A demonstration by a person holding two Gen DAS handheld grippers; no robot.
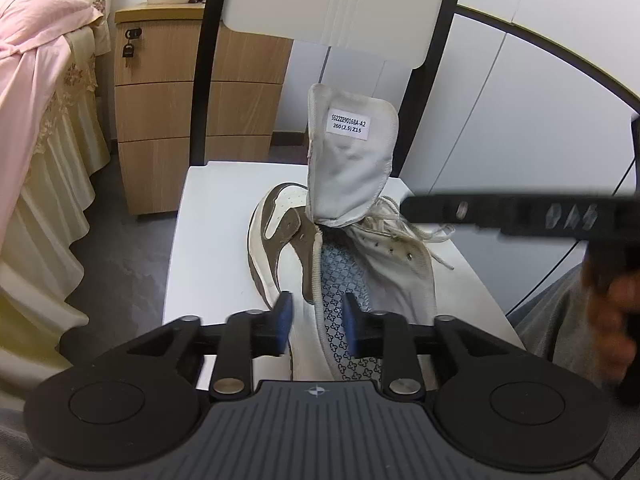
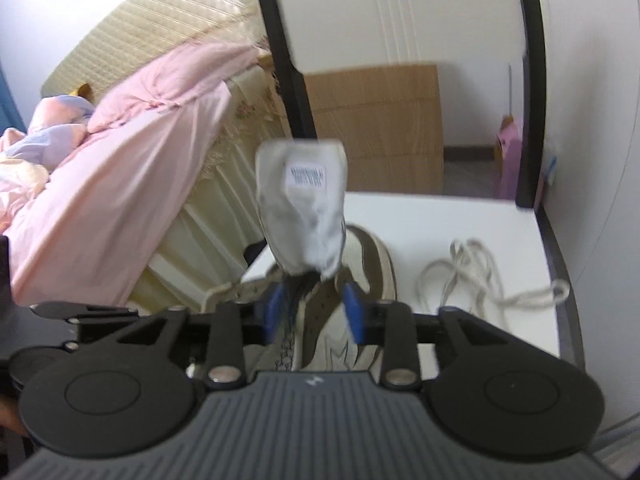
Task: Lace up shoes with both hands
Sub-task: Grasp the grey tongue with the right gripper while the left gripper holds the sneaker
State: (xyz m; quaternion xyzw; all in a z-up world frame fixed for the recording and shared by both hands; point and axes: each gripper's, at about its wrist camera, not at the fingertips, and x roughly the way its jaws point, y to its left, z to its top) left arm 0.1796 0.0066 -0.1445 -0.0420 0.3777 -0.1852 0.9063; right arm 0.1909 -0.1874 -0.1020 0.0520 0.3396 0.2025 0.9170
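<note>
The white-and-brown sneaker lies on the white chair seat, its padded grey tongue standing upright, patterned insole exposed. At three o'clock, the right-wrist view alone shows the loose cream shoelace. Left hand-held gripper and right hand-held gripper both gape narrowly, gripping nothing, collar edge between.

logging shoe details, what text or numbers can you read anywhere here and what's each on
"SS222E90168A-A2": top line of the white label on the inner face of the raised shoe tongue, left wrist view; some characters are uncertain.
"260 (2.5) Z15": second line of that label.
The same label in the right wrist view is too blurred to read.
The small emblem on the left gripper body is a symbol, not text.
Nothing else readable.
</note>
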